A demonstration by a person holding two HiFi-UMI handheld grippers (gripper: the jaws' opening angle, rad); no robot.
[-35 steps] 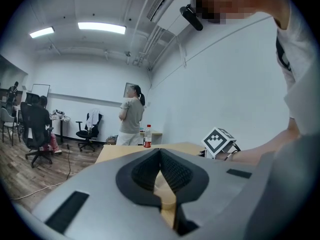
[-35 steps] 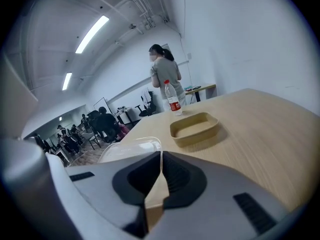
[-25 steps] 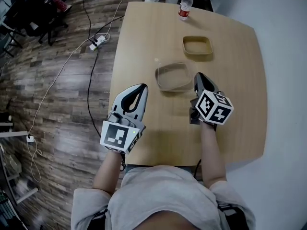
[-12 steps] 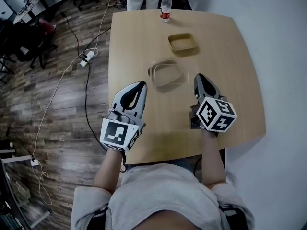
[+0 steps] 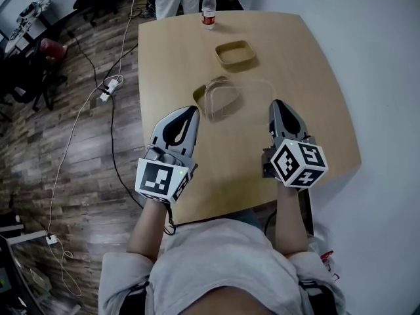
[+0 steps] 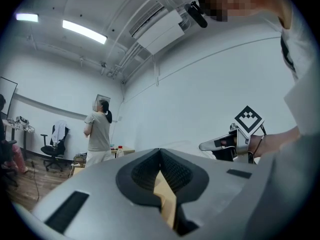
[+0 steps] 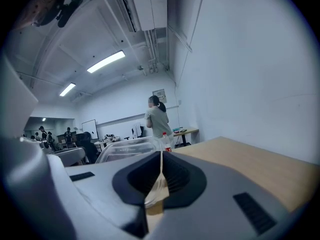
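The left gripper [image 5: 189,112] and the right gripper [image 5: 278,105] hover low over the near part of the table [image 5: 315,110], each with its jaws pressed together and nothing between them. A clear plastic container [image 5: 222,97] lies just ahead, between the two. Beyond it sits a tan tray [image 5: 235,53] and, at the far edge, a bottle [image 5: 209,8].

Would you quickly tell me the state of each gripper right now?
Left gripper: closed, holding nothing.
Right gripper: closed, holding nothing.
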